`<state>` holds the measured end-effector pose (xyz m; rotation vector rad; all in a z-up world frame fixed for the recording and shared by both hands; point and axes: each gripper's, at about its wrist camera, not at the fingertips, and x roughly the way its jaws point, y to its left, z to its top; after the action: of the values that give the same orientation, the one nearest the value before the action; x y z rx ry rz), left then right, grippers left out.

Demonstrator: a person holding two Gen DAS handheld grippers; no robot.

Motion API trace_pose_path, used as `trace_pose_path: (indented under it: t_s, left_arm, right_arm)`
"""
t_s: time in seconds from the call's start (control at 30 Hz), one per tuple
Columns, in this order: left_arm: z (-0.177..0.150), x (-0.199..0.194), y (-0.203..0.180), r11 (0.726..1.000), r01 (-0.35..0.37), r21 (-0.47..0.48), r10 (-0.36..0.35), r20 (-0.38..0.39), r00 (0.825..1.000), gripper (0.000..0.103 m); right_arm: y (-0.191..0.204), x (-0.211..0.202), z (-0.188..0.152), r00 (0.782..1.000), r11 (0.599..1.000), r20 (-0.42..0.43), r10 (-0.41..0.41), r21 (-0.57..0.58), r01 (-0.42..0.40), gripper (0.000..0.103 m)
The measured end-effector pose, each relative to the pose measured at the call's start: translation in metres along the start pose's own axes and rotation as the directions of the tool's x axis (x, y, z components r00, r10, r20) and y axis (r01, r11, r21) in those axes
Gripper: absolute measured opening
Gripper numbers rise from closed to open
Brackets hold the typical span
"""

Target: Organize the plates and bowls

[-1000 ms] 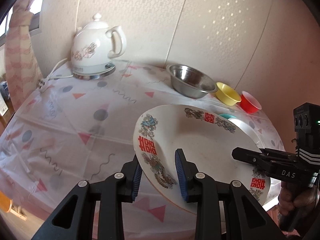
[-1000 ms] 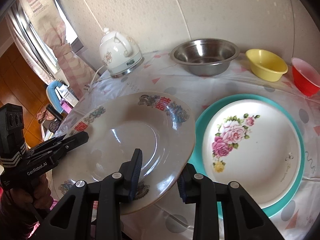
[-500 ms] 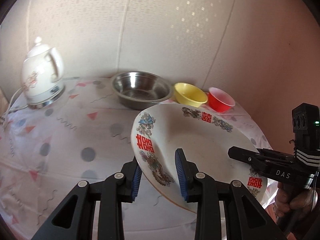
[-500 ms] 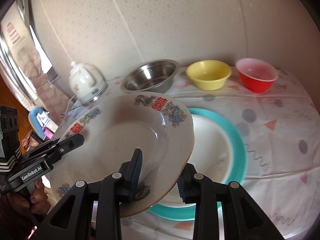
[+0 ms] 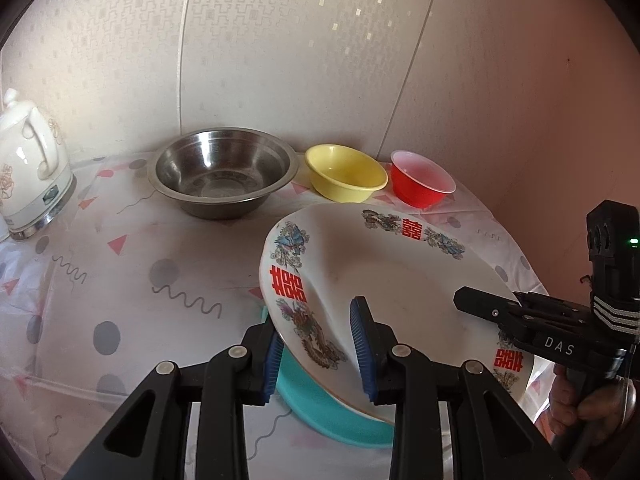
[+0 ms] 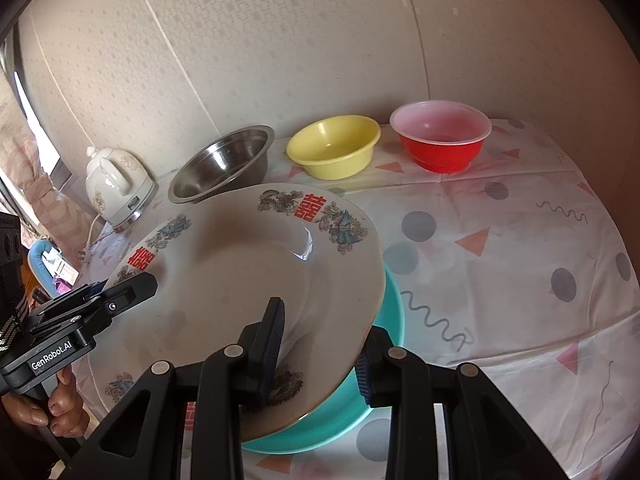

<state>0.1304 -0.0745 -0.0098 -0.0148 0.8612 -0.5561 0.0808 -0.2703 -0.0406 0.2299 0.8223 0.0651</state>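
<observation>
Left wrist view: the left claw [image 5: 318, 350] and right claw [image 6: 320, 354] each clench opposite rims of the decorated plate [image 5: 384, 280], held tilted over the teal plate [image 6: 390, 312] near the table's [image 6: 500, 240] front edge.

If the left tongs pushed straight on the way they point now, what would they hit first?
Probably nothing new: the left tongs already clamp the white dragon-patterned plate. Beyond it the line likely meets the polka-dot tablecloth, short of the yellow plastic bowl. Depth is unclear.
</observation>
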Motion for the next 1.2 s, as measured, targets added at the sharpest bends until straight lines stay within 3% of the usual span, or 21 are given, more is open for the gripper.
trace_pose_path:
  t_s: [0.33,0.87,1.2]
  left_arm:
    - [-0.005,0.012,0.000,1.000,0.009,0.001,-0.009,-0.038,0.999,0.033]
    - [-0.016,0.017,0.002,0.999,-0.030,0.019,0.032,-0.075,0.997,0.032]
    - [-0.017,0.009,0.006,0.999,-0.044,-0.006,0.044,-0.055,0.998,0.031]
  right_arm:
    - [-0.007,0.009,-0.006,0.999,1.000,-0.021,-0.024,-0.004,0.024,0.032]
    - [-0.009,0.016,-0.018,0.997,0.999,-0.060,-0.046,-0.006,0.045,0.032]
    - [-0.012,0.009,-0.017,0.998,0.999,-0.056,-0.038,0.014,0.039,0.032]
